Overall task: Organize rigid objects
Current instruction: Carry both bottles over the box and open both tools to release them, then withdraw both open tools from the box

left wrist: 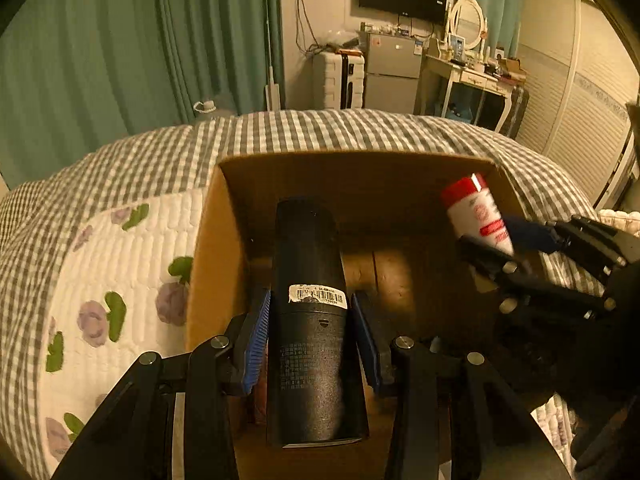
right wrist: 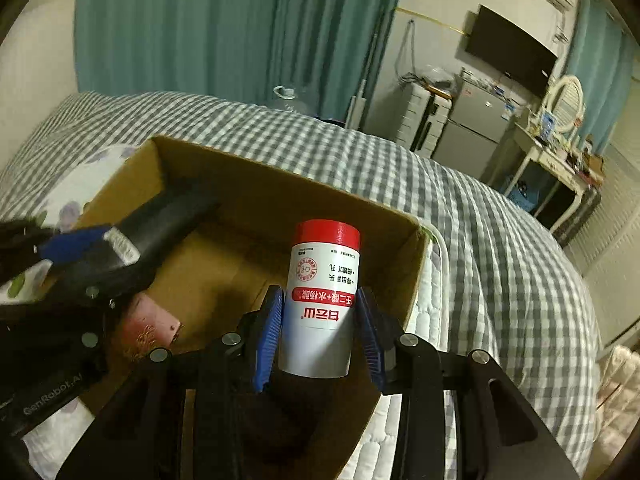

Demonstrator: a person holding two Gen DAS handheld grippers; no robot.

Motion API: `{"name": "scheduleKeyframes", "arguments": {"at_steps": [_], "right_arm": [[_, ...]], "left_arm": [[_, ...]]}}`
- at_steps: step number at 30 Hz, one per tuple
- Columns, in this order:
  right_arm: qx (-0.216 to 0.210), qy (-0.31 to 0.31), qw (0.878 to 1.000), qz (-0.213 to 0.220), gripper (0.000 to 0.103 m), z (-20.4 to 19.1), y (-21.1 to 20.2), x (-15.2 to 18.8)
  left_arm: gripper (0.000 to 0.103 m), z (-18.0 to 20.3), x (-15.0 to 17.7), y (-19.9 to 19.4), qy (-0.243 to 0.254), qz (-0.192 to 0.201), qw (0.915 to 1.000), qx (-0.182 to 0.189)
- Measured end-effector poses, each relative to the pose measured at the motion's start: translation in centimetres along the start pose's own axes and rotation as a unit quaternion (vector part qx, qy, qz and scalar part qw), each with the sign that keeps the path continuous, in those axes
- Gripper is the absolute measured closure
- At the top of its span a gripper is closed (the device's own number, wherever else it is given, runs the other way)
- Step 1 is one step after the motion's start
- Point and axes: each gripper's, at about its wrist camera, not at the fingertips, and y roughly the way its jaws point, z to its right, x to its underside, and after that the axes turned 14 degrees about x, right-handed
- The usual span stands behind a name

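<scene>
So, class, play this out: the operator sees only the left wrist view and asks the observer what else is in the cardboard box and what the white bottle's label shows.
Operator: Anything in the box beneath my black bottle?
Observer: Yes, a pink item lies on the cardboard box floor, beside the left gripper.
Operator: The white bottle's label is blurred here.
Observer: It has a red band with white characters, clamped between the right gripper's blue pads.

- Bed (left wrist: 360, 128) covered by a grey-and-white checked quilt (floral white panel (left wrist: 120, 272) at one side).
- Open cardboard box (left wrist: 208, 264) resting directly on the quilt, its opening facing up.
</scene>
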Motion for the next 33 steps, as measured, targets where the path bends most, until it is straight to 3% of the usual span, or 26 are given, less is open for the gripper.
{"name": "scheduleKeyframes", "arguments": {"at_steps": [2,3,4,6,11,14,18,21,23,27,33], "right_arm": [[-0.014,0.019,1.0,0.001,0.06,0.7,-0.5,-0.2],[-0.013,0.025,1.0,0.006,0.048,1.1,-1.2,-0.3],[-0.013,0.028,0.999,0.013,0.043,1.5,-2.1,-0.4],[0.0,0.022,1.0,0.022,0.042,1.8,-4.1,-0.6],[0.014,0.015,0.999,0.031,0.039,3.1,-10.0,-1.3],[0.027,0.011,0.998,0.048,0.028,4.0,-14.5,-1.3],[0.04,0.005,0.997,0.067,0.02,3.8,-19.6,-0.4],[0.055,-0.001,0.997,0.059,0.014,3.1,-22.1,0.7],[0.054,0.002,0.997,0.056,0.012,2.8,-23.2,1.6],[0.046,0.022,0.997,0.051,0.01,1.8,-24.3,3.7],[0.036,0.034,0.998,0.038,0.01,-0.6,-22.9,6.8]], "left_arm": [[0.059,0.2,0.3,-0.4,-0.002,-0.004,1.0,0.001],[0.057,0.2,0.4,-0.7,-0.004,-0.004,1.0,0.001],[0.049,0.3,0.5,-1.2,-0.005,-0.003,1.0,0.0],[0.041,0.7,0.8,-2.8,-0.006,0.007,0.9999,-0.007],[0.04,2.3,1.4,-8.4,0.015,0.025,0.9995,-0.009],[0.027,3.1,1.8,-12.6,0.03,0.058,0.9977,-0.019],[0.025,4.0,2.7,-17.4,0.041,0.094,0.9944,-0.025],[0.024,4.7,3.4,-20.5,0.066,0.111,0.9912,-0.03],[0.017,4.9,3.9,-22.1,0.07,0.12,0.99,-0.026],[0.017,4.6,5.8,-23.6,0.062,0.128,0.9897,-0.017],[0.016,2.6,10.1,-21.6,0.036,0.118,0.9924,0.004]]}}
